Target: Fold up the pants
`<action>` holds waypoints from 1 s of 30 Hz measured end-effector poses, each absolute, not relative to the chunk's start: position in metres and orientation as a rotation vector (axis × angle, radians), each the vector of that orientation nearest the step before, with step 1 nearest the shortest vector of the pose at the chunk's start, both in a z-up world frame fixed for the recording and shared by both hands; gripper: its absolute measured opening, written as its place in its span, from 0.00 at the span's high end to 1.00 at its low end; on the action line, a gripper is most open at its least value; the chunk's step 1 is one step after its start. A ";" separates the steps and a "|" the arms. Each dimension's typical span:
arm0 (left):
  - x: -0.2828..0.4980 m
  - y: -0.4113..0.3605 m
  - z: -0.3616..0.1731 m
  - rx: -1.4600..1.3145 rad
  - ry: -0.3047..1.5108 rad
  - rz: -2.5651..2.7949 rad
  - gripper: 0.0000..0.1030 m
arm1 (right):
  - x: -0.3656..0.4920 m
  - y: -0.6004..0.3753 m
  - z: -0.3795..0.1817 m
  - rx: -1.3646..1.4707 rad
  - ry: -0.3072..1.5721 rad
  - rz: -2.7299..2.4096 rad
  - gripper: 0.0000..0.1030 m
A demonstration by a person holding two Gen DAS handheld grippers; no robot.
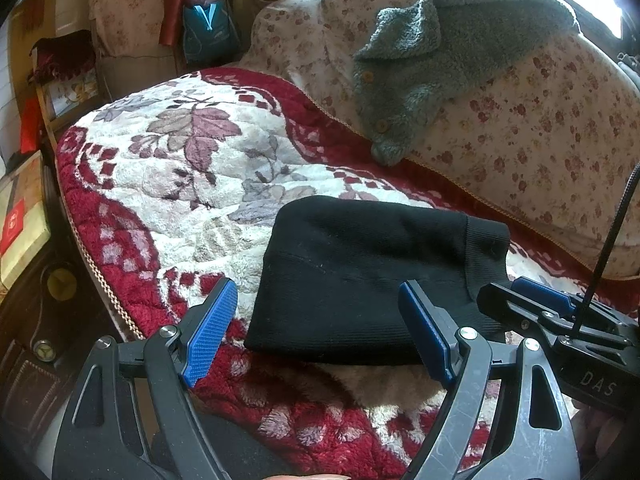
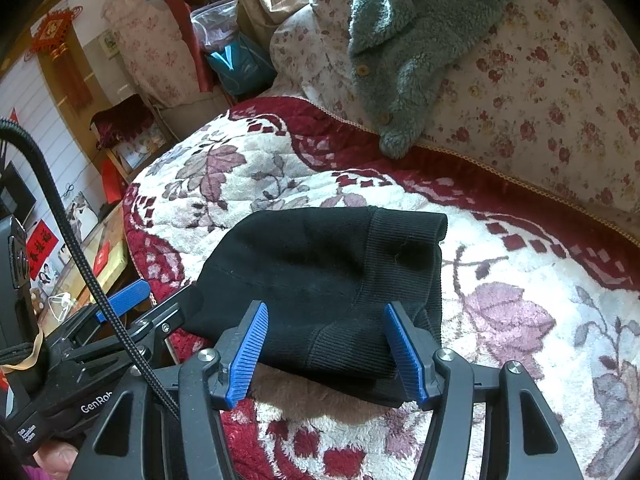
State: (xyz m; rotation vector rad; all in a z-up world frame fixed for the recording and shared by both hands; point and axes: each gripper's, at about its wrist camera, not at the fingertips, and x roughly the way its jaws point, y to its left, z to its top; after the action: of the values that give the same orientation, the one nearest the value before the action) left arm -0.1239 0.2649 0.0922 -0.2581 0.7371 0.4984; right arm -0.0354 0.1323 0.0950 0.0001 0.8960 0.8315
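Note:
The black ribbed pants (image 1: 360, 276) lie folded into a compact bundle on the red and cream floral blanket (image 1: 180, 168); they also show in the right wrist view (image 2: 320, 280). My left gripper (image 1: 320, 316) is open and empty, just in front of the bundle's near edge. My right gripper (image 2: 326, 340) is open and empty over the bundle's near edge, its waistband side to the right. The right gripper (image 1: 536, 304) shows at the bundle's right end in the left wrist view. The left gripper (image 2: 128, 300) shows at the bundle's left in the right wrist view.
A grey fleece jacket (image 1: 440, 52) hangs over the floral sofa back (image 1: 540, 140). The blanket's left edge (image 1: 92, 264) drops off to dark furniture and boxes. A teal bag (image 1: 208, 32) and cushions stand at the far end.

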 end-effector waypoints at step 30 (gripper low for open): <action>-0.126 0.261 0.092 -0.215 0.717 0.494 0.19 | -0.040 0.135 0.091 -0.003 0.900 0.842 0.42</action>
State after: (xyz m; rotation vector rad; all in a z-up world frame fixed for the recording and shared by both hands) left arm -0.1256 0.2610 0.0924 -0.2147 0.7167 0.4936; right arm -0.0401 0.1350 0.0911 -0.0033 0.9000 0.8418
